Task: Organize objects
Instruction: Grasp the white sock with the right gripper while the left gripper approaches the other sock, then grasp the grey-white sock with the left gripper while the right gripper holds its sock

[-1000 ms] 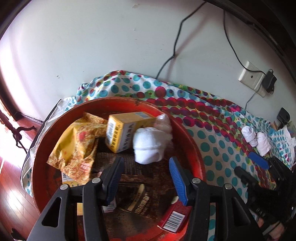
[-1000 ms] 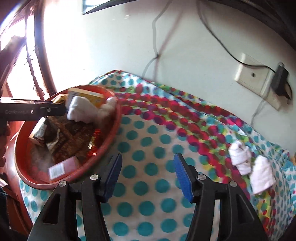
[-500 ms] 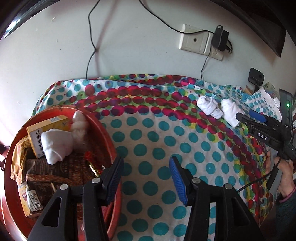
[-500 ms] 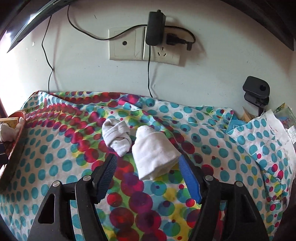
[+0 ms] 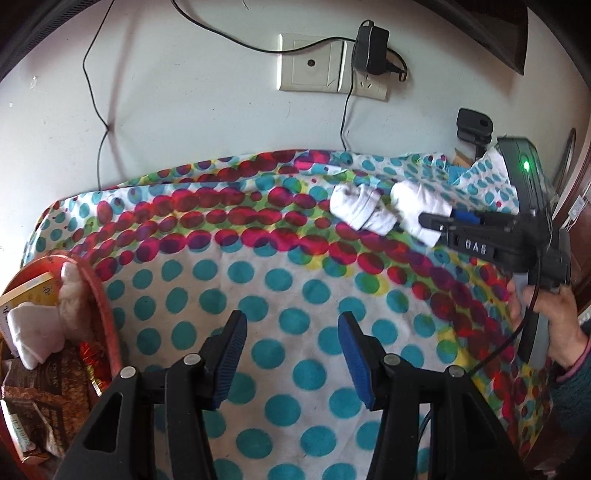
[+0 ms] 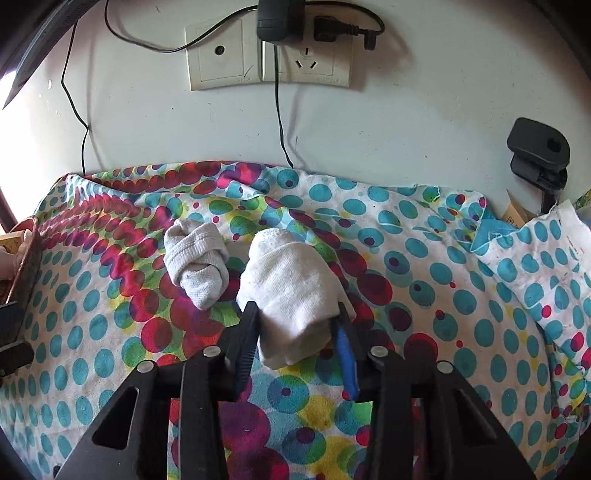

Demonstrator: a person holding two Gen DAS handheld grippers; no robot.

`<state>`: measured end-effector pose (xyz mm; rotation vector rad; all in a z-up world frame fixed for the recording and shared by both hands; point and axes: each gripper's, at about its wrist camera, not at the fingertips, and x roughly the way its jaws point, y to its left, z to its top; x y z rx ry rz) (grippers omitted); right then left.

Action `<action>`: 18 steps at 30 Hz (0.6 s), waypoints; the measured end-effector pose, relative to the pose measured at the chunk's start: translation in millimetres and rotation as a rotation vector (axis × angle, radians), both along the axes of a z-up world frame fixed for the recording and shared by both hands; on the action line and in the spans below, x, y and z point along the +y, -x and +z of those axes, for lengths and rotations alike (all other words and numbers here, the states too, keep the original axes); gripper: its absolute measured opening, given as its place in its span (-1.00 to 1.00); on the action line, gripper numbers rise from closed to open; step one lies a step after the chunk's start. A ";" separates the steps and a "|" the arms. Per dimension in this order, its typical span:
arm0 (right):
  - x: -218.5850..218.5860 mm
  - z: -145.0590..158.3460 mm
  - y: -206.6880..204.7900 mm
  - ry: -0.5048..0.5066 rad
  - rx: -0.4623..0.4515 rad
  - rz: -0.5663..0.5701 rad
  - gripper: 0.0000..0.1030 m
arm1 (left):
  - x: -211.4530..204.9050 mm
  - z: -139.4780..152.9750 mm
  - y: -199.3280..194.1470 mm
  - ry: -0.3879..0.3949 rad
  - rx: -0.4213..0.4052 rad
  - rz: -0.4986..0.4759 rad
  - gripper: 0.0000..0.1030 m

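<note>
Two rolled white socks lie on the polka-dot cloth. My right gripper (image 6: 297, 338) is shut on the larger sock roll (image 6: 291, 291); the smaller grey-white roll (image 6: 197, 258) lies just left of it, apart from the fingers. In the left wrist view the right gripper (image 5: 443, 221) shows at the far right on that sock (image 5: 417, 206), beside the smaller roll (image 5: 362, 208). My left gripper (image 5: 291, 347) is open and empty above the cloth. The red basin (image 5: 105, 306) at the left edge holds a white sock roll (image 5: 33, 336), a yellow box and packets.
A wall with a socket plate (image 6: 266, 55), a plugged-in adapter (image 6: 280, 18) and hanging cables stands behind the table. A black clip device (image 6: 539, 151) sits at the back right. The cloth bunches up at the right (image 6: 546, 251).
My right gripper moved forward over the larger sock roll and closed on it. My left gripper swung right, away from the red basin, still open.
</note>
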<state>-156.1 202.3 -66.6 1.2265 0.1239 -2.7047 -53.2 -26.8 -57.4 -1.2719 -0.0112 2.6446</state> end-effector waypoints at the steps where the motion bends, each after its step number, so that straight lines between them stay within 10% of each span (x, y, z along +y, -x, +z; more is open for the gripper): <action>1: 3.0 0.0 -1.2 0.006 -0.002 -0.001 -0.48 | 5.2 1.2 8.7 -0.016 0.002 -0.001 0.02; 10: 27.9 0.2 -29.9 0.027 0.029 0.007 -0.55 | 69.1 -0.9 86.2 -0.112 -0.051 -0.044 0.02; 18: 27.0 -7.9 -28.1 0.036 0.018 0.029 -0.55 | 103.6 -23.0 128.0 -0.007 -0.068 -0.024 0.03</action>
